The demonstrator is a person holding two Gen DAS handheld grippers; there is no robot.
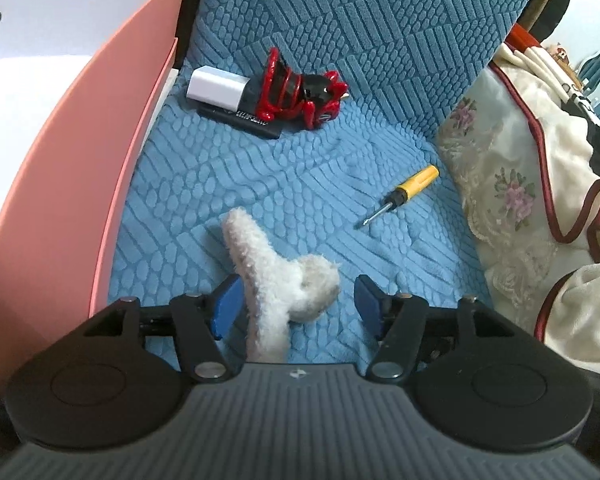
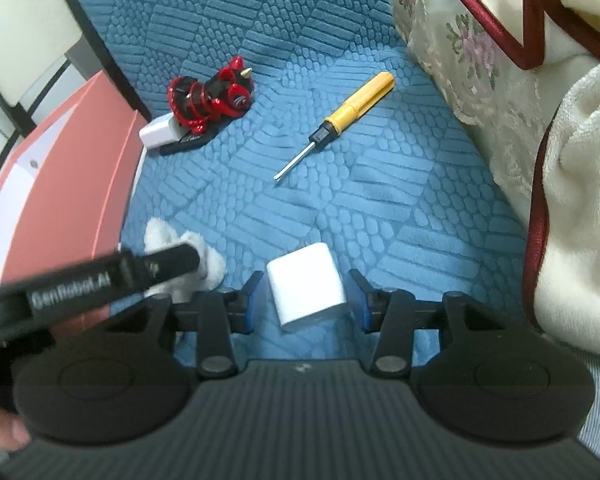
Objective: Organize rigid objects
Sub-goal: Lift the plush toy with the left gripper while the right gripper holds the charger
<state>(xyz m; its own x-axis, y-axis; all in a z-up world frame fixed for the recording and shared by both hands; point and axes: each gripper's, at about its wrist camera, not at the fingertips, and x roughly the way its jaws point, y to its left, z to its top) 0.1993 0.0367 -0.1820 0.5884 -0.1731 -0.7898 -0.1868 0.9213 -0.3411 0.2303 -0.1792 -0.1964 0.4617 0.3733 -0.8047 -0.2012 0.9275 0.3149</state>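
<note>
My left gripper [image 1: 296,306] is open around a fluffy white hair claw [image 1: 276,276] lying on the blue sofa cover [image 1: 292,184]; its left pad touches the claw, the right pad stands apart. My right gripper [image 2: 305,300] is open around a white cube charger [image 2: 306,282], with small gaps on both sides. A yellow screwdriver [image 1: 408,192] lies further back, also in the right wrist view [image 2: 340,120]. A red and black toy [image 1: 300,88], another white adapter [image 1: 216,88] and a flat black item [image 1: 256,124] sit together at the back.
A pink box [image 1: 80,168] with a white inside stands on the left, also in the right wrist view [image 2: 72,184]. A cream floral cushion [image 1: 500,184] and a cream blanket with red trim [image 2: 580,200] bound the right side.
</note>
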